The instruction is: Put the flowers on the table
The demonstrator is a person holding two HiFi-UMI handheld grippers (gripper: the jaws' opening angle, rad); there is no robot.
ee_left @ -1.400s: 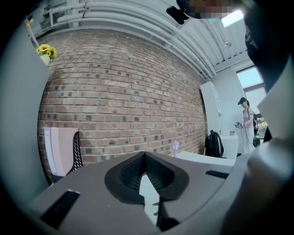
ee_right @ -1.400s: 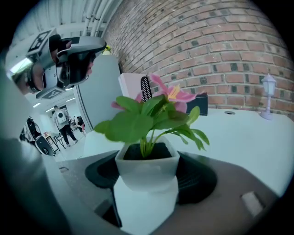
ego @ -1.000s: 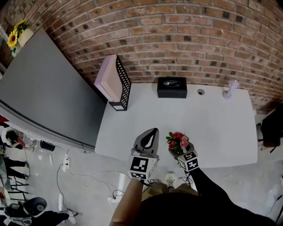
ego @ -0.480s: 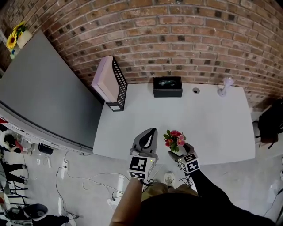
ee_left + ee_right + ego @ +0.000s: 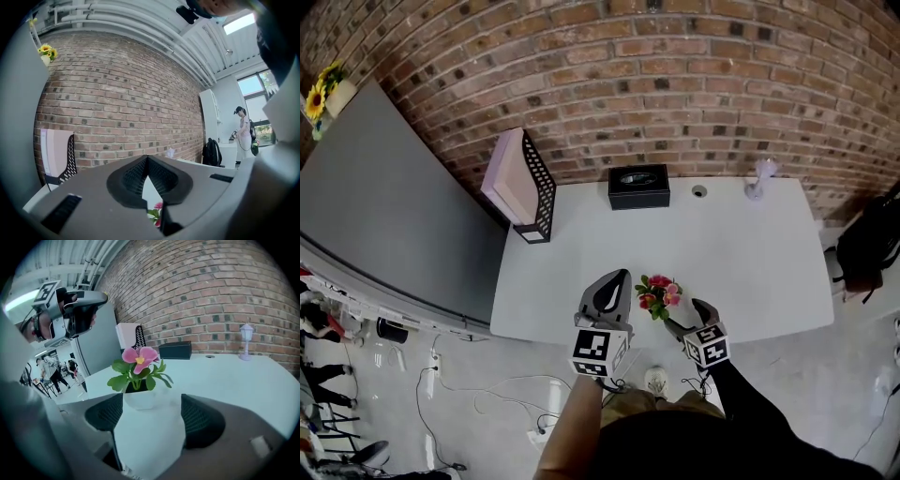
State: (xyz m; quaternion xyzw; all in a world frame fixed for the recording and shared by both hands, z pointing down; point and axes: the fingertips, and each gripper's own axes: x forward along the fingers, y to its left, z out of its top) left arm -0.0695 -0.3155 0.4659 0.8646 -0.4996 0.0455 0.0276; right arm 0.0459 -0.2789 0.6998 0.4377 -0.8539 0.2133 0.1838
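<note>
A small white pot [image 5: 143, 399] of pink flowers [image 5: 139, 357] with green leaves sits between the jaws of my right gripper [image 5: 149, 405], which is shut on the pot. In the head view the flowers [image 5: 657, 293] are over the front edge of the white table [image 5: 750, 262], with the right gripper [image 5: 679, 324] just behind them. I cannot tell whether the pot touches the tabletop. My left gripper [image 5: 610, 292] is shut and empty, just left of the flowers. Its closed fingertips [image 5: 147, 160] point toward the brick wall.
At the table's back stand a black tissue box [image 5: 638, 187], a pink file holder with a black mesh side [image 5: 520, 180] and a small lilac lamp [image 5: 760, 177]. A grey partition [image 5: 384, 206] flanks the left side. A black bag [image 5: 867, 248] is at the right.
The head view has swung, so the table and its objects sit further left in the picture. Both grippers stay near the front edge, and the right one still holds the pot.
</note>
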